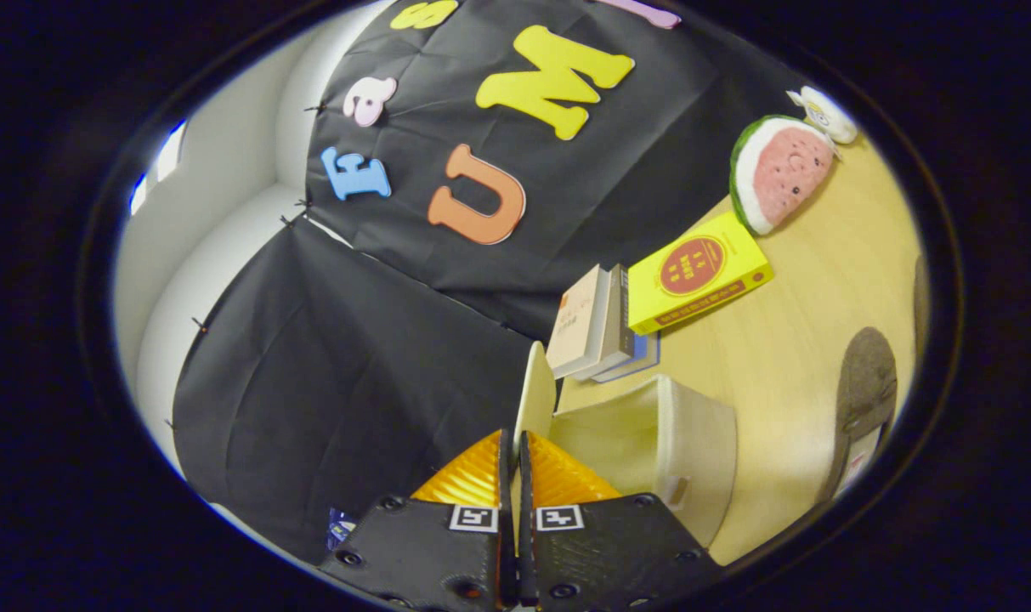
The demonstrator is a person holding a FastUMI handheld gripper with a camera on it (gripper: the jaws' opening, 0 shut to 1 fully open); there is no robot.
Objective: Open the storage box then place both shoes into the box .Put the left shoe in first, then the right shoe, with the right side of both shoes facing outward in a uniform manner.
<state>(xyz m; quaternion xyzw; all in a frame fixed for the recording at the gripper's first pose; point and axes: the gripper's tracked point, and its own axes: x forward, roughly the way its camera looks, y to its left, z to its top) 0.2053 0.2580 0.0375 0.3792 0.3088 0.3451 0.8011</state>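
Cream-coloured lid (535,393) sits clamped edge-on between the two fingers of the claw (513,450), which is nearly fully closed on it. Storage box (659,446) stands open on the desk (808,289) just beside the fingers. One grey shoe (863,399) lies beyond the box.

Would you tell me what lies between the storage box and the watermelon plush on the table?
In the gripper view, books lie between storage box and watermelon plush; the tongs pinch the box's lid.
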